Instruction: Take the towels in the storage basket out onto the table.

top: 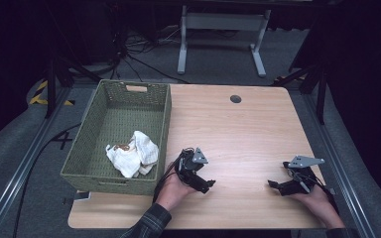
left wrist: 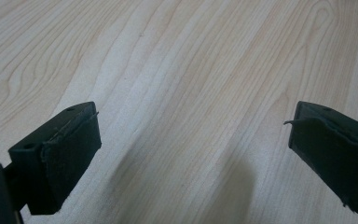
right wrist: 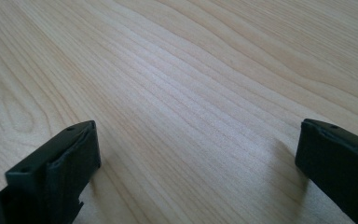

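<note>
Both tongs spread, left tongs (top: 209,184) beside basket (top: 110,174), white cloth (top: 134,153) inside

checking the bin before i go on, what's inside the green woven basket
A crumpled white cloth lies in the green woven basket, near its front right corner, with something small and brown on it. Anything beneath the cloth is hidden.

Dim surroundings, evenly lit table (top: 248,129), soft shadows, slight blur
</note>
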The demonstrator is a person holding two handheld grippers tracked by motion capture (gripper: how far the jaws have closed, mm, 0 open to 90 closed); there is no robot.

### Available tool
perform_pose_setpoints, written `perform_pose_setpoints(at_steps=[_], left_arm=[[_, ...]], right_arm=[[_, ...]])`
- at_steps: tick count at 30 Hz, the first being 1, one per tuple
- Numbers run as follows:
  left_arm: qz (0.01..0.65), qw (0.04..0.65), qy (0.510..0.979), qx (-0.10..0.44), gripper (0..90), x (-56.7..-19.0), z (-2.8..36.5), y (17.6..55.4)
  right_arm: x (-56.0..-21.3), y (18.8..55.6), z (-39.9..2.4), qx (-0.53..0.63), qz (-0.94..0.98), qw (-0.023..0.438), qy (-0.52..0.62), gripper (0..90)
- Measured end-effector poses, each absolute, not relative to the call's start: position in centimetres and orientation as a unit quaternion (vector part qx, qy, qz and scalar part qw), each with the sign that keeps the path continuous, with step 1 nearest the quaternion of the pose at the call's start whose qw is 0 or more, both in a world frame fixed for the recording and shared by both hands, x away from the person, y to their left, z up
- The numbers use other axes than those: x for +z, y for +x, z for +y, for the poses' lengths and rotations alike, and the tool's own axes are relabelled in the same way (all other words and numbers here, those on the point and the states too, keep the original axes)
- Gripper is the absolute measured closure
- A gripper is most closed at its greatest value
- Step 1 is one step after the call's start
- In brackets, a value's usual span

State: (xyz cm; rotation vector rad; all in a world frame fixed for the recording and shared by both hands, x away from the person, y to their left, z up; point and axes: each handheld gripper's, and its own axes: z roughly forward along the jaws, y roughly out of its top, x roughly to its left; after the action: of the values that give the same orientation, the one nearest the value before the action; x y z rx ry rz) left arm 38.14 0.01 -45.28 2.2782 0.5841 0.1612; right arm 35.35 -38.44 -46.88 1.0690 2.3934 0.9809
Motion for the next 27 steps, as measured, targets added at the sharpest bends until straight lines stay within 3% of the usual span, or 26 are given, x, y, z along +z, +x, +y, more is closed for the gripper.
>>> perform_pose_setpoints(at_steps=[27], left_arm=[[0.225, 0.385, 0.893, 0.067, 3.0, -42.7, -0.2, 38.3]], right_arm=[[-46.9, 35.3, -38.5, 0.344, 0.844, 0.169, 0.376, 0.2]])
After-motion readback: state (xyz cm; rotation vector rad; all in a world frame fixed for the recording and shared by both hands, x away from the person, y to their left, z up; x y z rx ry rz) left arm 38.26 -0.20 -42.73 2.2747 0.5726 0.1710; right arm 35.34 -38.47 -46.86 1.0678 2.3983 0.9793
